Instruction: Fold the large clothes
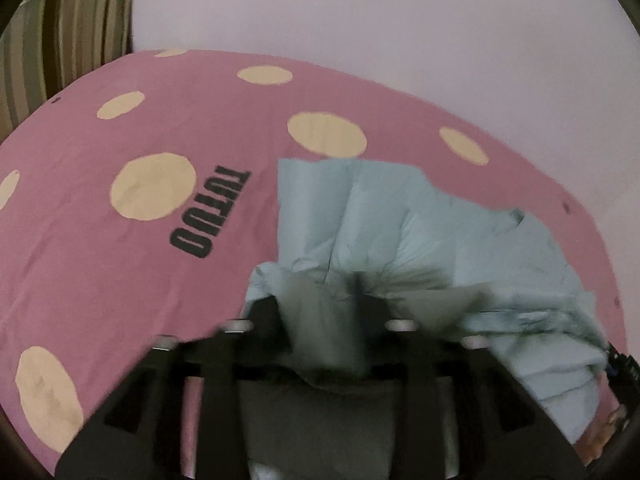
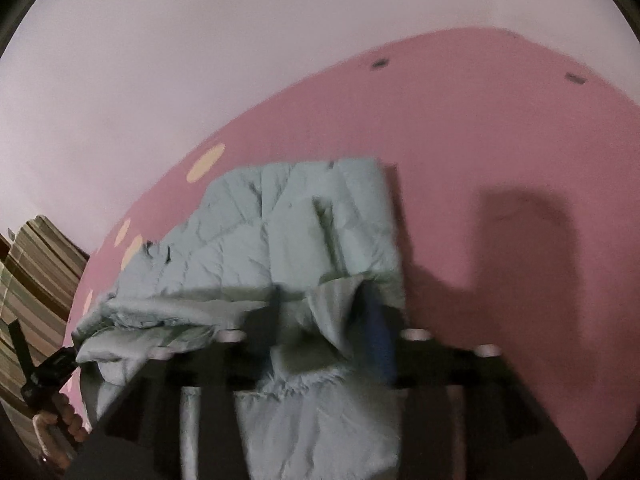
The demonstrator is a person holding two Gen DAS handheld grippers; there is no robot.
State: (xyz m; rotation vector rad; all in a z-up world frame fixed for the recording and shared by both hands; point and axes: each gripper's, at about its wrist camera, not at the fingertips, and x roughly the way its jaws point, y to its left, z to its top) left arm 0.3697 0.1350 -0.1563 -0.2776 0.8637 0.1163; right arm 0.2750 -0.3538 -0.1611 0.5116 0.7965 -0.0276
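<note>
The garment (image 1: pixel 420 232), a pale blue-green quilted piece, is lying rumpled on the pink sheet (image 1: pixel 120 280), filling the lower centre and right of the left wrist view and the centre and lower left of the right wrist view. Its far edge is lying flat and straight, while the near part is bunching up in folds against both tools.

The left gripper (image 1: pixel 320 312) is sitting at the bottom centre of its frame with its jaws standing partly apart; a fold of the garment is lying between the black fingers (image 1: pixel 268 312), but the pads are not squeezing it. The right gripper (image 2: pixel 320 312) is sitting likewise at the bottom centre of its own frame, jaws partly apart, with cloth draping loosely through the gap (the picture is blurred here).

The sheet is showing cream dots (image 1: pixel 154 186) and the black word TUTUO (image 1: pixel 210 212). A hand (image 2: pixel 64 420) is holding the left gripper at the lower left of the right wrist view. A striped curtain (image 1: pixel 60 40) is hanging at the upper left, beside a pale wall (image 1: pixel 400 40).
</note>
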